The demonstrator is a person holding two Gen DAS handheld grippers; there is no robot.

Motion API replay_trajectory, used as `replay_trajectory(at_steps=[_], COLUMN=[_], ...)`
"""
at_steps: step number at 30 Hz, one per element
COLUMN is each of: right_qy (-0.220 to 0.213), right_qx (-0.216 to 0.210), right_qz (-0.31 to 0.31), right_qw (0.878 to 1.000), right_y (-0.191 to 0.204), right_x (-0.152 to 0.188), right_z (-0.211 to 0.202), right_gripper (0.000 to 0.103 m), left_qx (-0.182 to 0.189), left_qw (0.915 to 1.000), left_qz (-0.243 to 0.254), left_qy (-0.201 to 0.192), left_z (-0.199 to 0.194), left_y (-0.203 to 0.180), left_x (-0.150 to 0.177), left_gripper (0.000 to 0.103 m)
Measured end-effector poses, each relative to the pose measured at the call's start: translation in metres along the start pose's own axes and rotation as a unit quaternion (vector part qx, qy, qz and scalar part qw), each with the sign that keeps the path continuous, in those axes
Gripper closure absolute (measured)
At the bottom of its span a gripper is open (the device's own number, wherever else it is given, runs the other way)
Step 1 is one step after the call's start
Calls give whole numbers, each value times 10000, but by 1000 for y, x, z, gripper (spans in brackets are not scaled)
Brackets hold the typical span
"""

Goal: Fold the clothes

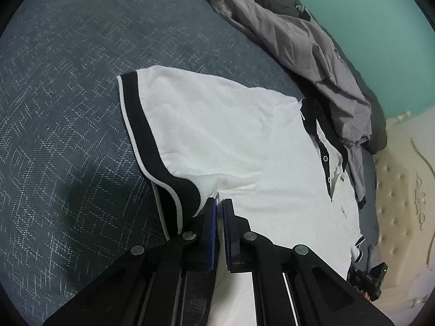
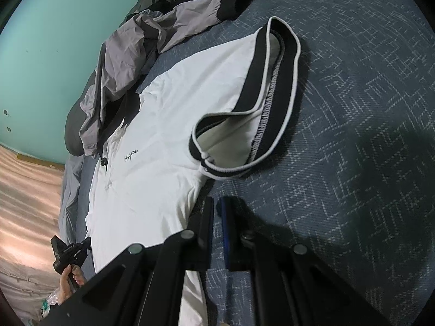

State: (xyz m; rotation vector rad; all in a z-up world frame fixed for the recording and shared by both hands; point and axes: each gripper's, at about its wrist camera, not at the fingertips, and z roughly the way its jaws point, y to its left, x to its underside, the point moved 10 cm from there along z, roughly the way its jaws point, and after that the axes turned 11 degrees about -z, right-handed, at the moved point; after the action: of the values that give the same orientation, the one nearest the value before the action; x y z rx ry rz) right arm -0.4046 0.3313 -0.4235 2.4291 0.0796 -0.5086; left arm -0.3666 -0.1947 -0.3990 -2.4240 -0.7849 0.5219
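Left wrist view: your left gripper (image 1: 219, 203) pinches white polo shirt (image 1: 231, 141) at underarm seam, shirt flat on bed (image 1: 68, 108). Right gripper (image 2: 217, 203) nearly closed, empty, beside other sleeve (image 2: 244, 125). Grip both layers, fold sleeves inward evenly.

Dim, soft shadows, heavy fisheye vignetting.
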Motion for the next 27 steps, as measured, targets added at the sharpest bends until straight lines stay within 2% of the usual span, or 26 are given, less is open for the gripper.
replay_trajectory(at_steps=[10, 12, 13, 14, 17, 20, 24, 27], right_qy=[-39, -78, -105, -146, -336, -492, -574, -595], right_qx=[106, 103, 106, 109, 20, 7, 81, 130], right_qz=[214, 234, 248, 277, 454, 596, 745, 776], right_qw=[9997, 9996, 9996, 9994, 9984, 9970, 9955, 9951], right_y=[-13, -15, -16, -17, -20, -23, -30, -31], right_x=[4, 3, 2, 0, -6, -12, -13, -12], right_z=[-12, -16, -18, -21, -29, -36, -41, -43], right_gripper=[98, 96, 92, 83, 61, 59, 58, 58], left_qx=[-174, -191, -195, -195, -244, -409, -592, -588], left_qw=[9995, 9994, 9993, 9992, 9989, 9982, 9961, 9958], left_qz=[198, 247, 268, 278, 376, 427, 655, 693], left_qy=[162, 175, 185, 196, 162, 58, -72, -110], left_z=[-6, -12, -15, -17, -28, -41, -54, -57], left_y=[2, 2, 2, 2, 4, 11, 13, 9], left_x=[19, 22, 24, 26, 29, 32, 38, 41], left_gripper=[96, 93, 88, 83, 79, 65, 64, 63])
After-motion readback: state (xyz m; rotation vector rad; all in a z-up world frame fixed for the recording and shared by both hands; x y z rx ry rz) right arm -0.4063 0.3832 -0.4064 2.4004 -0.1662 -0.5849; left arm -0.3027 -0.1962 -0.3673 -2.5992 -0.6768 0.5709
